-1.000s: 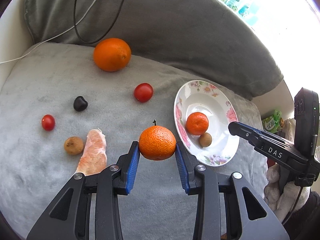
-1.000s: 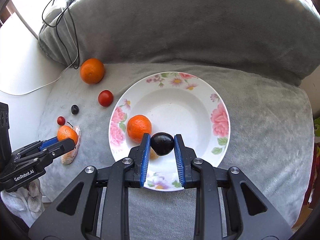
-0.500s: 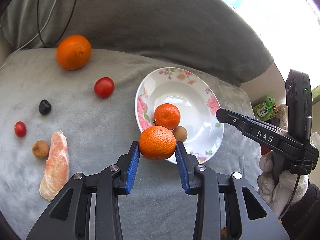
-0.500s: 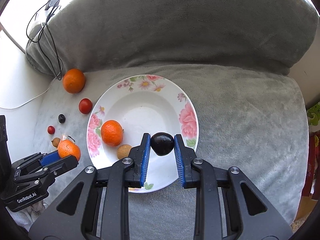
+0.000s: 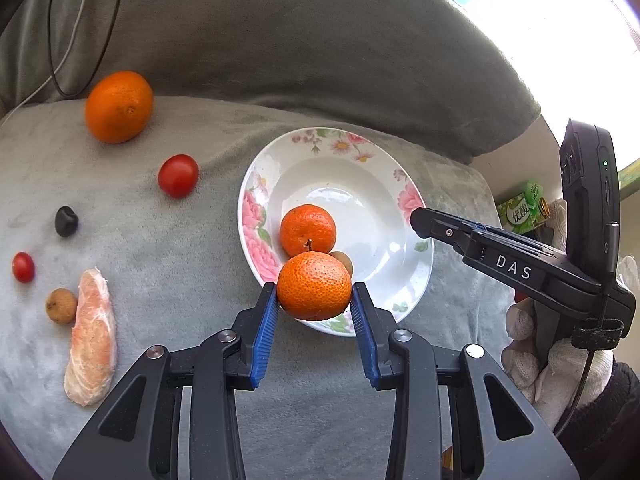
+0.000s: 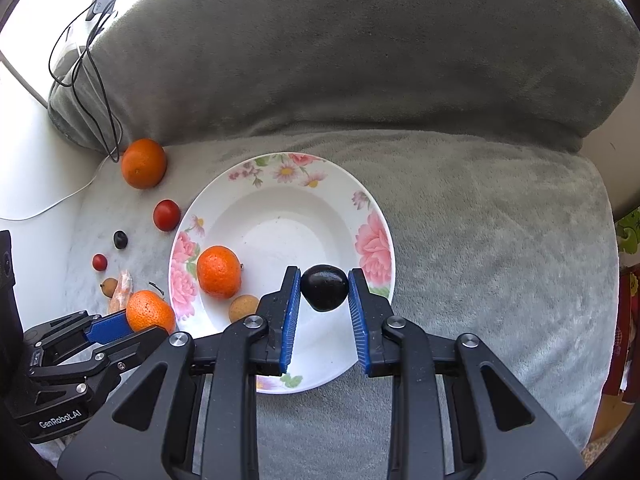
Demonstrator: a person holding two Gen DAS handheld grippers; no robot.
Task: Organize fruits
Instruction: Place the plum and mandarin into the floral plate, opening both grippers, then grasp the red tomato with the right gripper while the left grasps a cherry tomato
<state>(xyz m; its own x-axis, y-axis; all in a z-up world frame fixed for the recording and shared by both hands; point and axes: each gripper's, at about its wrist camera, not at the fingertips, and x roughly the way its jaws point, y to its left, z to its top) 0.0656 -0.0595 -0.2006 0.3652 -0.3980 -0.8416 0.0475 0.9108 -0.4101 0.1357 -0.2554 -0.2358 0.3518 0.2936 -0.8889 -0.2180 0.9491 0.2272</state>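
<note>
My left gripper (image 5: pixel 314 300) is shut on a mandarin (image 5: pixel 314 285), held over the near left rim of the floral plate (image 5: pixel 400 184). In the plate lie another mandarin (image 5: pixel 307 229) and a small brown fruit (image 5: pixel 345 261), half hidden behind the held one. My right gripper (image 6: pixel 324 292) is shut on a dark plum (image 6: pixel 324 287) above the plate's (image 6: pixel 280 184) right half. The right wrist view also shows the left gripper (image 6: pixel 120 326) with its mandarin (image 6: pixel 149 312) at the plate's left edge.
On the grey blanket left of the plate lie a large orange (image 5: pixel 119 106), a red tomato (image 5: pixel 178 175), a dark fruit (image 5: pixel 66 221), a small tomato (image 5: pixel 23 267), a brown fruit (image 5: pixel 61 306) and a peeled segment (image 5: pixel 92 338). Cables (image 6: pixel 96 76) hang over the cushion at back left.
The left gripper carried its mandarin rightward from the blanket to the plate's near rim. The right gripper with the plum shifted right across the plate.
</note>
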